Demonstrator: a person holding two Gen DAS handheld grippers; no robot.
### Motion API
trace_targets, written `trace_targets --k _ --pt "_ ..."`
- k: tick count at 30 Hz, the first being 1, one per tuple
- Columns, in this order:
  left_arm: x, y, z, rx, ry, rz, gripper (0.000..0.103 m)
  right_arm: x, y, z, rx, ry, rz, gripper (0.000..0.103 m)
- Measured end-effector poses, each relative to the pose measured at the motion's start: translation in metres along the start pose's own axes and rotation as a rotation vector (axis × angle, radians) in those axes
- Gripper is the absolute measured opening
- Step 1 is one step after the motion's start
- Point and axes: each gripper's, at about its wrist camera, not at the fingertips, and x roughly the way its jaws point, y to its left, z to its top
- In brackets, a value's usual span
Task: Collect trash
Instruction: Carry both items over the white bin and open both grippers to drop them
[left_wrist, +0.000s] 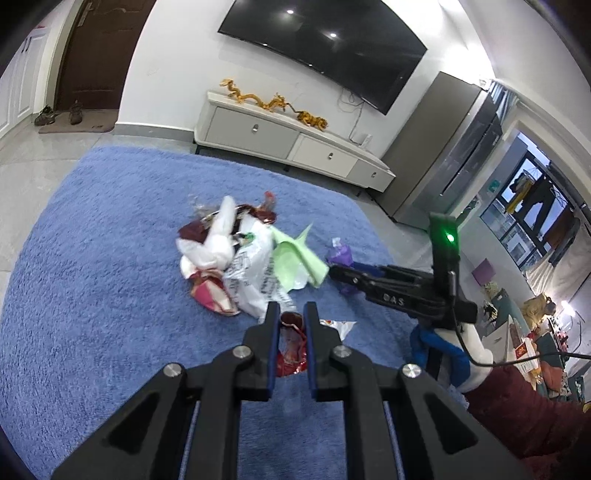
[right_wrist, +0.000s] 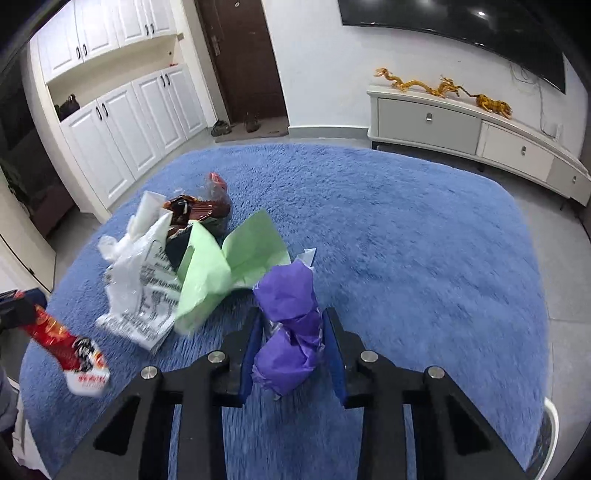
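On the blue rug (right_wrist: 406, 229), centre frame, right claw (right_wrist: 291, 332) pinches crumpled purple paper (right_wrist: 288, 325), left claw (left_wrist: 290, 325) clamps a red snack wrapper (left_wrist: 291, 347), likely both lifted for binning; trash pile (left_wrist: 240, 258) remains beyond.

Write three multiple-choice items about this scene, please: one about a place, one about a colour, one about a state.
1. Where does the trash pile lie?
A. on the rug
B. on the TV cabinet
C. on a chair

2. What colour is the paper in the right gripper?
A. yellow
B. purple
C. black

3. How does the left gripper stand?
A. wide open, nothing between the fingers
B. shut on a red wrapper
C. shut on the green paper

Answers:
1 A: the pile rests on the blue rug.
2 B: the right gripper clamps purple paper.
3 B: the left gripper pinches the red wrapper; the green paper lies apart.
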Motion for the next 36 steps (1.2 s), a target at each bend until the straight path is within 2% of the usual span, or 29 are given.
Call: trace_targets --k 5,9,15,19,23,27,33,36 --pt "0.002 -0.025 0.009 0.045 -0.011 -0.042 0.012 -0.053 -0.023 -0.026 0.076 -0.065 -0.024 0.031" --pt "0.020 -0.055 0.023 0.081 -0.005 -0.107 0.012 -0.100 -0.055 -0.051 0.162 -0.120 -0.075 0.031" --pt "0.079 -0.133 0.047 0.184 0.053 -0.215 0.012 -0.167 -0.124 -0.095 0.304 -0.176 -0.225 0.031" --pt "0.136 -0.195 0.053 0.240 0.130 -0.288 0.012 -0.194 -0.177 -0.129 0.426 -0.194 -0.297 0.031" --pt "0.204 -0.260 0.049 0.310 0.219 -0.309 0.012 -0.202 -0.224 -0.161 0.525 -0.177 -0.359 0.031" --pt "0.277 -0.315 0.031 0.373 0.317 -0.295 0.012 -0.191 -0.268 -0.190 0.623 -0.131 -0.389 0.031" --pt "0.366 -0.361 0.000 0.397 0.437 -0.258 0.013 -0.168 -0.312 -0.225 0.730 -0.070 -0.388 0.032" --pt "0.400 -0.369 -0.012 0.381 0.498 -0.241 0.014 -0.159 -0.324 -0.237 0.762 -0.047 -0.393 0.034"
